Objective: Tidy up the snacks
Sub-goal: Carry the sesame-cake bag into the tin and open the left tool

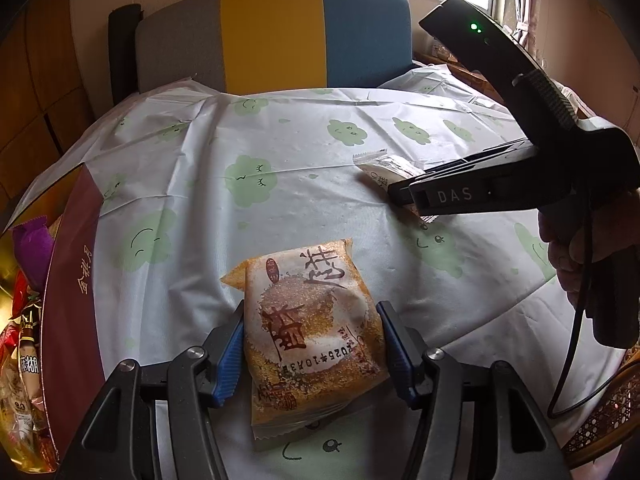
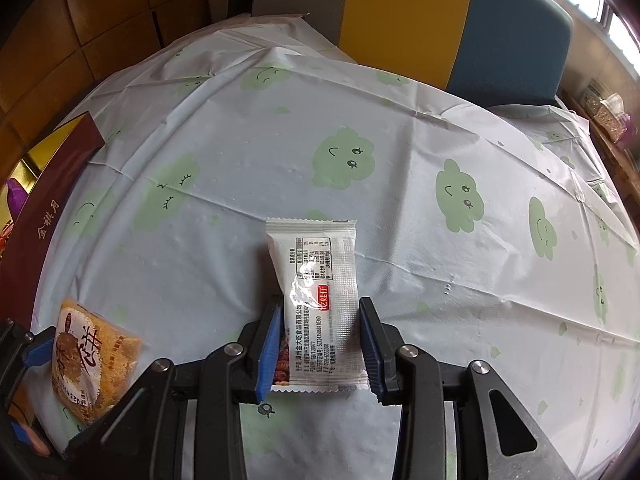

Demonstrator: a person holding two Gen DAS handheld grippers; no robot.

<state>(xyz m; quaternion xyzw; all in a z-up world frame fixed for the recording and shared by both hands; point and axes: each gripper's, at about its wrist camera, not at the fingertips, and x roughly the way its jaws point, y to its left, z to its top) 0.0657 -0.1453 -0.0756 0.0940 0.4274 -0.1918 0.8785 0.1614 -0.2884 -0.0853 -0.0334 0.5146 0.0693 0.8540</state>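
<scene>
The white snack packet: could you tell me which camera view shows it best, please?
The right wrist view: the white snack packet lies lengthwise between the right gripper fingers, print readable. The left wrist view shows only one end, the rest hidden behind that gripper.

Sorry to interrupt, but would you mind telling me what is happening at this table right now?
A person is sorting snacks with a gripper in each hand. The left gripper has its fingers on either side of an orange cake packet on the cloud-print tablecloth. The right gripper straddles a white snack sachet in the same way. A dark red box with other snacks in it sits at the left edge.
</scene>
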